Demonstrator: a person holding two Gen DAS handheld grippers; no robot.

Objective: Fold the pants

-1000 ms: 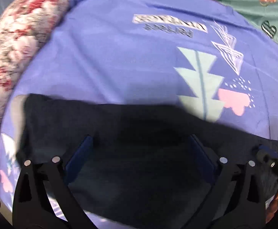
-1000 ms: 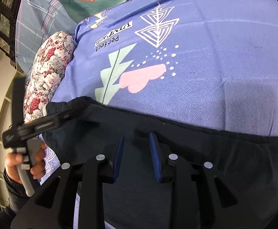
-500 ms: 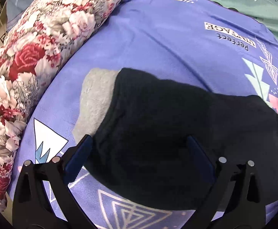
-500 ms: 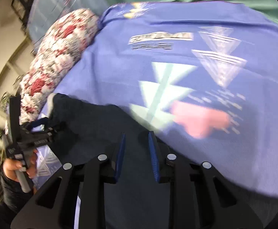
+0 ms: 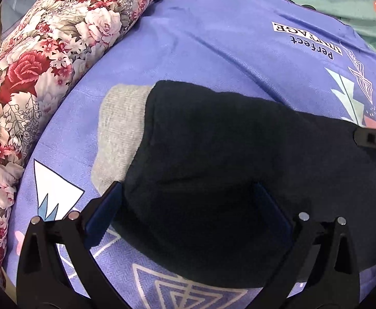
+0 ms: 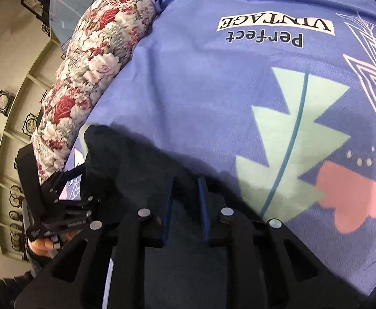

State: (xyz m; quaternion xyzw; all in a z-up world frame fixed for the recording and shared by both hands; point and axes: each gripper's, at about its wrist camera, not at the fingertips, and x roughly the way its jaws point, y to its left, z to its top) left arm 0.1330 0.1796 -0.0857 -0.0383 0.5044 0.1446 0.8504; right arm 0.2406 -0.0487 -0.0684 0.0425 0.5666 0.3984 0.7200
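Dark navy fleece pants [image 5: 213,170] lie bunched on the purple patterned bedsheet [image 5: 213,51], grey ribbed waistband [image 5: 120,128] showing near the floral rolled pillow [image 5: 46,64]. Left gripper [image 5: 188,206] is spread wide, straddling the fabric, gripping nothing. Right gripper [image 6: 185,200] has jaws closing, nearly together, over dark cloth; whether the pads pinch it, cannot tell. Risk: thick fleece slips from a shallow pinch, or only the top layer lifts, so the fold skews.
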